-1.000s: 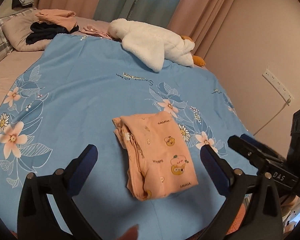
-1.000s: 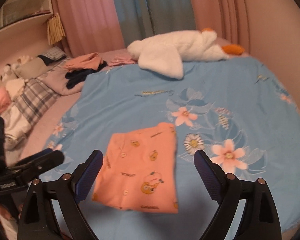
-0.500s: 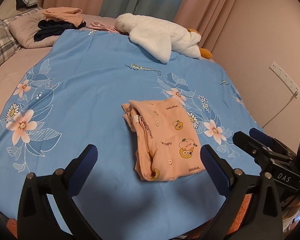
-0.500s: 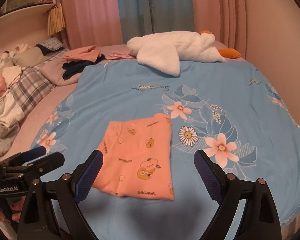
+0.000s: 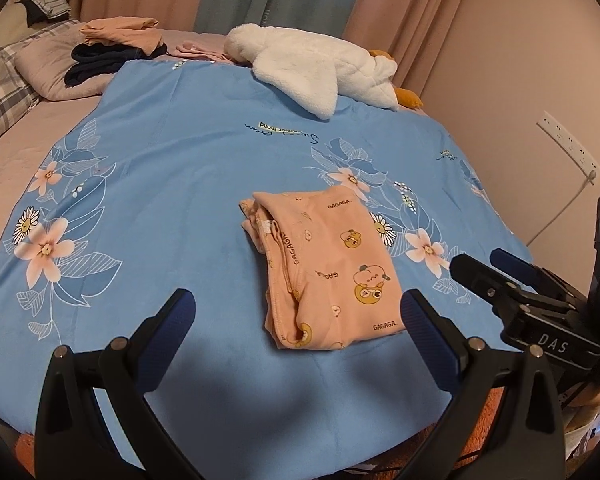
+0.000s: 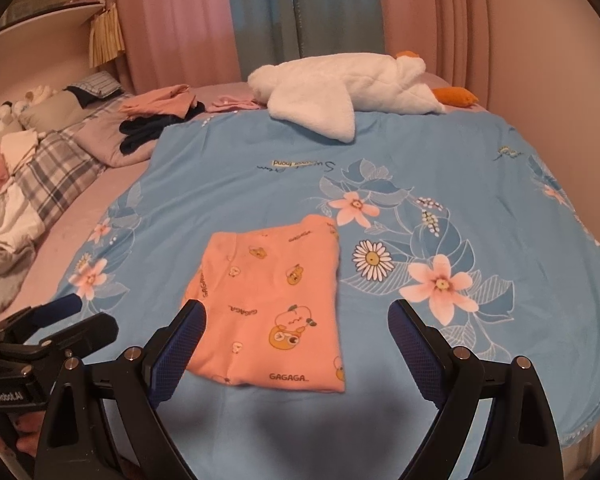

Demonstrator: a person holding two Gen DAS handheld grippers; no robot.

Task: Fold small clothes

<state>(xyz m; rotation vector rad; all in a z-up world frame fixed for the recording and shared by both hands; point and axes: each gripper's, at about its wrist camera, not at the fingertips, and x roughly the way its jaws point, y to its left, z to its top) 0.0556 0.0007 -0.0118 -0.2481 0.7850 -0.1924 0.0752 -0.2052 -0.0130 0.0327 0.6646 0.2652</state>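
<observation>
A folded peach garment (image 5: pixel 324 268) (image 6: pixel 272 300) printed with little bears lies flat on the blue floral bedspread (image 5: pixel 172 184) (image 6: pixel 440 168). My left gripper (image 5: pixel 298 308) hovers just short of its near edge, jaws wide open and empty. My right gripper (image 6: pixel 296 320) also stands open and empty, its blue pads (image 6: pixel 414 344) spread to either side of the garment's near end without touching it. Each gripper shows at the edge of the other's view: the right gripper (image 5: pixel 512 276) at the right, the left gripper (image 6: pixel 70 318) at the left.
A white plush goose (image 5: pixel 316 68) (image 6: pixel 352 84) lies at the far end of the bedspread. Beside it sit piled peach and dark clothes (image 5: pixel 112 48) (image 6: pixel 160 114) on pillows, with plaid bedding (image 6: pixel 40 176) at left. A wall socket strip (image 5: pixel 568 148) hangs at right.
The left gripper has drawn back and tilted a little, so the garment sits higher and farther in its view. The right view rose slightly. Both stay open.
</observation>
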